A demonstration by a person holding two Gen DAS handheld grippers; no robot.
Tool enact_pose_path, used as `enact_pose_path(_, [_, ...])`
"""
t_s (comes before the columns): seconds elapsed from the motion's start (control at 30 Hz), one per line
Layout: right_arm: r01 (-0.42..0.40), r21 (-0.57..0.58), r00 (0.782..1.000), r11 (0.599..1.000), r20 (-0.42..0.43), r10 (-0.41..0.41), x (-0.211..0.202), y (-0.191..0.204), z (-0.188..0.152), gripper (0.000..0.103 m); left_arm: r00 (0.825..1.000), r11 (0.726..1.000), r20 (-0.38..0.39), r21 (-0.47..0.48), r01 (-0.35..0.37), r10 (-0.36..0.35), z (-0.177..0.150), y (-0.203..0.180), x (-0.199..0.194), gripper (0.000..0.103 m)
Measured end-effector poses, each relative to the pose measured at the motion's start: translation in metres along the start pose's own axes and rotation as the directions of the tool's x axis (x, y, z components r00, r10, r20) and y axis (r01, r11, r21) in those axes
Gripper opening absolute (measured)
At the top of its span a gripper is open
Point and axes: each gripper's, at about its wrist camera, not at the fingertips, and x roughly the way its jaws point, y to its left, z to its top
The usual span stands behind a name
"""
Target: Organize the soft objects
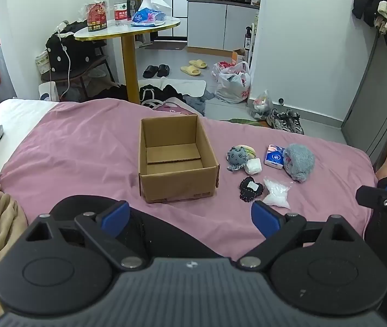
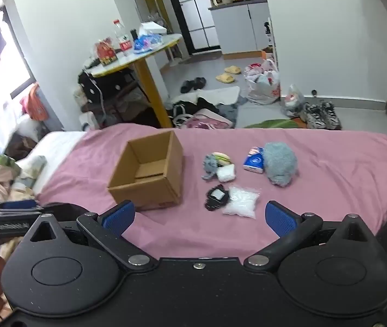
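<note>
Both grippers, left gripper (image 1: 190, 218) and right gripper (image 2: 198, 218), hover over the bed's near edge, fingers spread wide, holding nothing. The soft objects (image 1: 272, 166) sit clustered mid-bed toward its right edge, just beside the open cardboard box (image 1: 177, 160).

On the pink bedspread you have an open, empty brown cardboard box (image 1: 177, 160) standing upright, and to its right a loose cluster: grey plush octopus (image 1: 237, 158), fluffy grey-blue plush (image 1: 299, 163), blue tissue pack (image 1: 274, 156), black knitted piece (image 1: 250, 188), clear bag of white filling (image 1: 277, 192).
</note>
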Motion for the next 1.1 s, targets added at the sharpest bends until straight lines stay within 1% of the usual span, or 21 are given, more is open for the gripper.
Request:
enact_pose_path(0.13, [0.015, -0.016, 1.0, 1.0, 0.017, -0.015, 0.0, 0.0083, -0.0013, 0.103, 1.0, 1.0, -0.002, -0.004, 0.002, -0.002, -0.0002, -0.0001, 0.0003, 0.095])
enact_pose_path(0.17, [0.006, -0.01, 1.0, 1.0, 0.022, -0.006, -0.0054, -0.0004, -0.001, 0.103, 1.0, 1.0, -0.002, -0.005, 0.003, -0.003, -0.0001, -0.0001, 0.0001, 0.095])
enact_pose_path(0.47, [0.02, -0.025, 1.0, 0.999, 0.013, -0.02, -0.0028, 0.0028, -0.0034, 0.103, 1.0, 1.0, 0.004, -0.009, 0.002, -0.002, 0.0012, -0.002, -0.0036, 0.095])
enact_pose_path(0.8, [0.03, -0.034, 1.0, 0.999, 0.008, -0.03, -0.001, 0.0054, -0.0037, 0.103, 1.0, 1.0, 0.007, -0.028, 0.008, -0.008, 0.0025, 0.0055, -0.0021, 0.095])
enact_pose_path(0.9, [0.028, -0.031, 1.0, 0.999, 0.008, -0.027, -0.001, 0.0049, -0.0034, 0.103, 1.0, 1.0, 0.005, -0.027, 0.01, -0.01, 0.0034, 0.0051, -0.0025, 0.095])
enact_pose_path(1.0, [0.008, -0.026, 1.0, 1.0, 0.015, -0.007, -0.0029, 0.0051, -0.004, 0.103, 1.0, 1.0, 0.007, -0.027, 0.01, -0.01, 0.0035, 0.0052, -0.0026, 0.095])
enact_pose_path(1.1, [0.022, -0.037, 1.0, 0.999, 0.019, -0.022, -0.0041, 0.0071, -0.0051, 0.103, 1.0, 1.0, 0.008, -0.027, 0.011, -0.011, 0.0025, 0.0055, -0.0026, 0.095])
